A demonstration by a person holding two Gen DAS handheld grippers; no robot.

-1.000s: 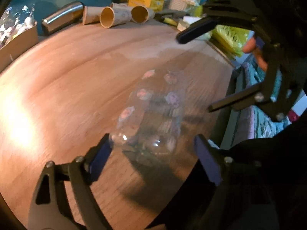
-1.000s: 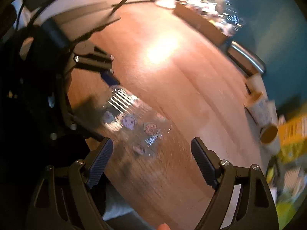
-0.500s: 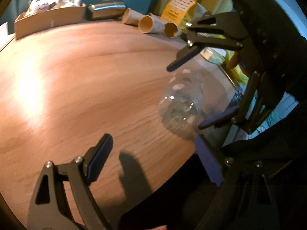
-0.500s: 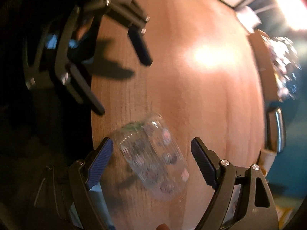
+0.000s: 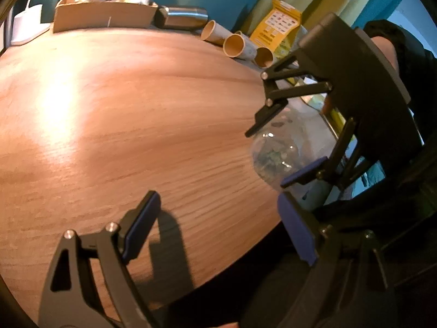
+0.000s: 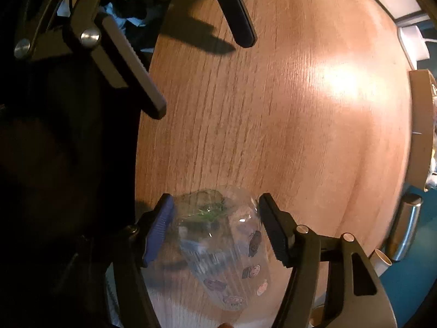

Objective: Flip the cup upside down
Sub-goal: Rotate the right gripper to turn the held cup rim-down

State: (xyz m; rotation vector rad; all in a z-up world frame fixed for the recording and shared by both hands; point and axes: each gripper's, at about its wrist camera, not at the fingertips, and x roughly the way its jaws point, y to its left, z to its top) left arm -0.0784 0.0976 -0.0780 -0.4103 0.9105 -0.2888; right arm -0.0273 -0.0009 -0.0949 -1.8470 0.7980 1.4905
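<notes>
A clear plastic cup [image 6: 218, 248] with small stickers lies between the fingers of my right gripper [image 6: 214, 213], near the wooden table's near edge. The right jaws have narrowed and press on the cup's sides. In the left wrist view the cup [image 5: 275, 155] shows at the right, between the right gripper's fingers [image 5: 303, 173]. My left gripper [image 5: 218, 224] is open and empty, held above the table [image 5: 136, 125] to the left of the cup. It shows in the right wrist view [image 6: 202, 73] at the top left.
Along the table's far edge stand a cardboard box [image 5: 103, 16], a lying steel tumbler [image 5: 183, 20], paper cups on their sides [image 5: 235, 45] and a yellow package [image 5: 281, 30]. A white block [image 5: 27, 24] sits at the far left corner.
My right gripper has closed from wide open onto the cup. My left gripper has drawn back to the left, away from the cup.
</notes>
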